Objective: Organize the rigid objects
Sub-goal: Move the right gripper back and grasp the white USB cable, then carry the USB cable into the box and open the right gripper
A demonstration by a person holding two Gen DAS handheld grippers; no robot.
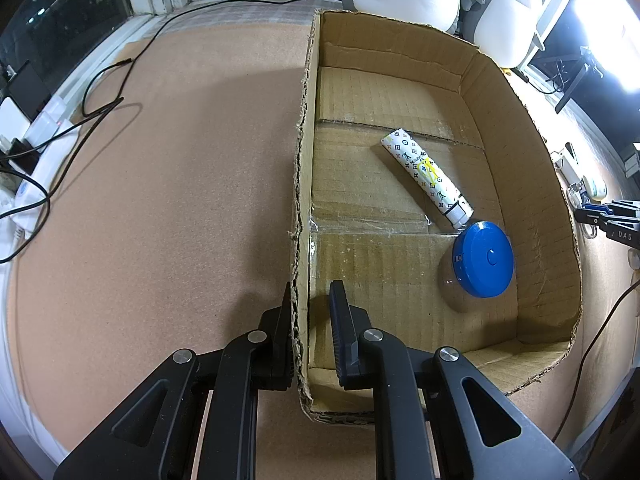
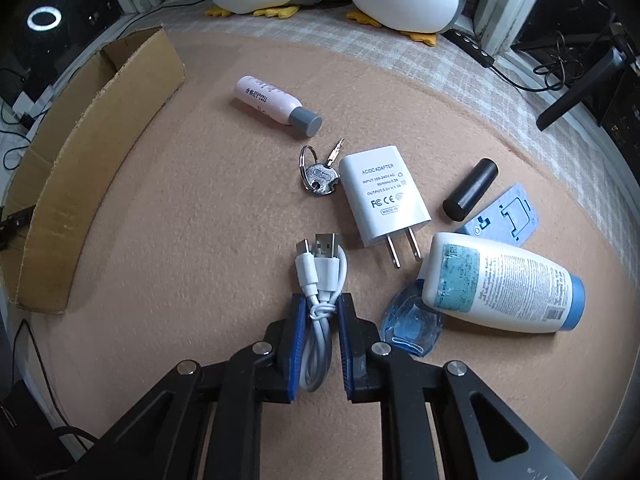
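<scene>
Left jaws: the left gripper (image 1: 310,312) is clamping the near side wall of the cardboard box (image 1: 532,184), one jaw outside and one inside, steadying it on the counter (image 1: 160,200).
Right jaws: the right gripper (image 2: 320,316) is pointing steeply down over the coiled white USB cable (image 2: 318,304); its jaws are standing narrow on either side of the bundle with the pads at the cable, seemingly gripping it; the cable is still lying on the felt, not lifted.
Already boxed: a patterned white tube (image 1: 426,174) and a round blue-lidded container (image 1: 484,258) are lying on the box floor, touching end to rim.
Still outside: a pink bottle (image 2: 276,104), a key ring (image 2: 318,176), a white AC adapter (image 2: 384,200), a black cylinder (image 2: 472,190), a blue card (image 2: 508,216), a white lotion bottle (image 2: 504,280) and a clear blue piece (image 2: 412,320) partly under it are all waiting near the cable.
Step in hand: grasping the cable, one item in a run of transfers; most items are still outside.
Next move: it is calling for a firm pinch across the whole coil so no loop slips free; then a lift clear of the adapter's prongs, just beside it; then a carry to the left over the box wall and a release onto bare cardboard.
</scene>
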